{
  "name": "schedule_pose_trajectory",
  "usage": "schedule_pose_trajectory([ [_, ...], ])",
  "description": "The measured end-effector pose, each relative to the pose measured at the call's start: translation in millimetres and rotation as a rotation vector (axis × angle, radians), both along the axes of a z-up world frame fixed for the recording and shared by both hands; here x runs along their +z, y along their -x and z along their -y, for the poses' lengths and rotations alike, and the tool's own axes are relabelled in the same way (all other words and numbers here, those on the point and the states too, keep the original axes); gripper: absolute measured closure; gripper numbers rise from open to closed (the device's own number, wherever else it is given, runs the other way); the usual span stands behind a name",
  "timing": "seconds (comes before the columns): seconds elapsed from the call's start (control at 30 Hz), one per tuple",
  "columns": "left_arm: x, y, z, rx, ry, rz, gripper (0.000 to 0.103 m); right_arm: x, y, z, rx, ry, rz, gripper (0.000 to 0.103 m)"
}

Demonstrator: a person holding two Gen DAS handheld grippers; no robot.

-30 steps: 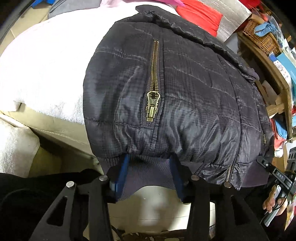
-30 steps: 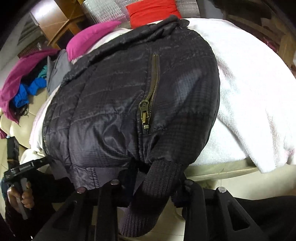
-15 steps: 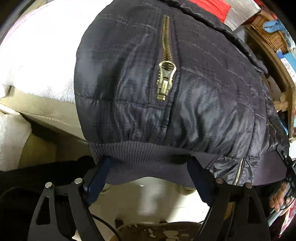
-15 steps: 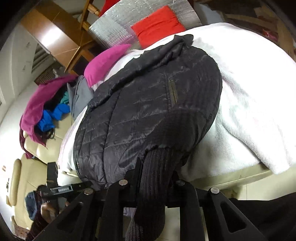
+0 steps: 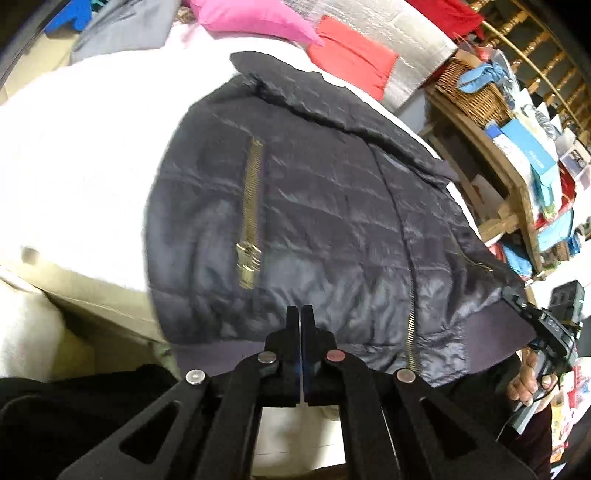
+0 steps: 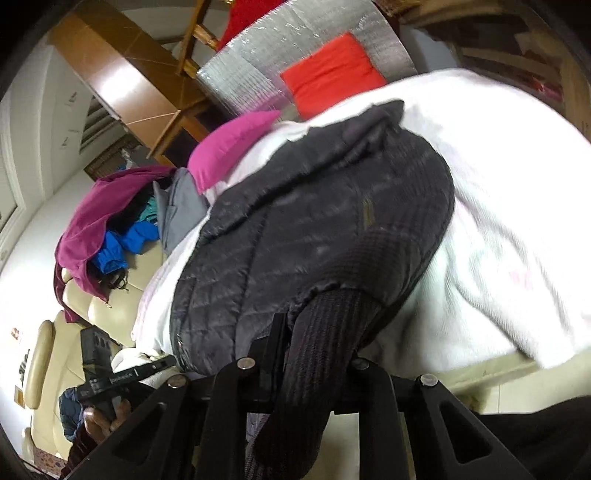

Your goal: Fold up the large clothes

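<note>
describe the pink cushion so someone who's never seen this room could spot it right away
Start at the white blanket covering the sofa, with the dark quilted jacket spread on it. Past the jacket's collar lies the pink cushion. The red cushion beside it leans on a silver padded board; the pink one is magenta and tapers to a point.

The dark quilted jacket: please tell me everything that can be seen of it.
The dark quilted jacket is shiny, puffy, navy-black, with a brass pocket zipper, a front zipper, collar and ribbed knit hem. It lies spread on a white blanket. The right gripper clamps its ribbed cuff; the left gripper, shut, sits at the hem.
</note>
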State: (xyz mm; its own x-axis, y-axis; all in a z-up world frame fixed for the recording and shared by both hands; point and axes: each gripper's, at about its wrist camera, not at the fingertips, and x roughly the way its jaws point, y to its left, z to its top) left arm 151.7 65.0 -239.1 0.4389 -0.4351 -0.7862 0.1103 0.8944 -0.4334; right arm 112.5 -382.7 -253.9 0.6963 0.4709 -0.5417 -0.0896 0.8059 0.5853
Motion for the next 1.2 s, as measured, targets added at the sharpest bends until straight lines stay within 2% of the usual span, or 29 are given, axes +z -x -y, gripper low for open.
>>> schedule_pose_trajectory([
  [0.1, -5.5, -5.6, -30.1, 0.092, 0.021, -0.045, 0.103, 16.9, -1.7, -3.6, 0.012, -0.003, 0.05, 0.084],
  [0.2, -20.2, -6.7, -32.2, 0.131, -0.023, -0.108, 0.101, 23.4, -4.5, -2.5, 0.01, -0.026, 0.074, 0.084],
  [0.27, -26.8, -9.4, -25.5, 0.109, -0.056, -0.145, 0.082, 26.2, -7.6, 0.3, 0.009, -0.054, 0.086, 0.084],
  [0.3, -31.9, -11.2, -21.3, 0.096, -0.073, -0.169, 0.045, 29.8, -9.1, 1.1, 0.004, -0.048, 0.099, 0.084],
  [0.33, -35.8, -13.1, -20.3, 0.1, -0.085, -0.185, 0.02, 33.2, -10.0, 1.8, 0.001, -0.042, 0.11, 0.084],
  [0.37, -39.0, -14.6, -19.3, 0.12, -0.092, -0.181, 0.019, 35.8, -10.9, 3.2, 0.001, -0.04, 0.117, 0.084],
  [0.47, -50.9, -21.2, -15.3, 0.135, -0.1, -0.21, 0.018, 44.3, -13.3, 8.2, -0.002, -0.037, 0.139, 0.084],
  [0.7, -89.4, -23.9, -11.2, 0.098, 0.027, -0.313, 0.018, 43.0, -22.8, 7.4, 0.005, -0.058, 0.133, 0.084],
  [0.97, -91.3, -2.7, -26.7, 0.103, 0.075, -0.286, 0.018, 43.6, -21.8, 15.3, -0.011, -0.091, 0.139, 0.084],
  [1.03, -96.6, 1.1, -26.6, 0.097, 0.084, -0.274, 0.022, 42.8, -22.3, 14.4, -0.01, -0.089, 0.133, 0.084],
  [1.07, -97.5, 2.3, -27.1, 0.095, 0.095, -0.268, 0.028, 43.5, -22.6, 14.0, -0.009, -0.086, 0.134, 0.084],
  [1.13, -93.5, 5.7, -27.4, 0.085, 0.13, -0.248, 0.07, 44.9, -22.1, 13.4, -0.008, -0.088, 0.136, 0.084],
  [1.2, -90.3, 8.0, -30.2, 0.081, 0.149, -0.234, 0.091, 46.2, -21.3, 13.9, -0.011, -0.089, 0.14, 0.084],
])
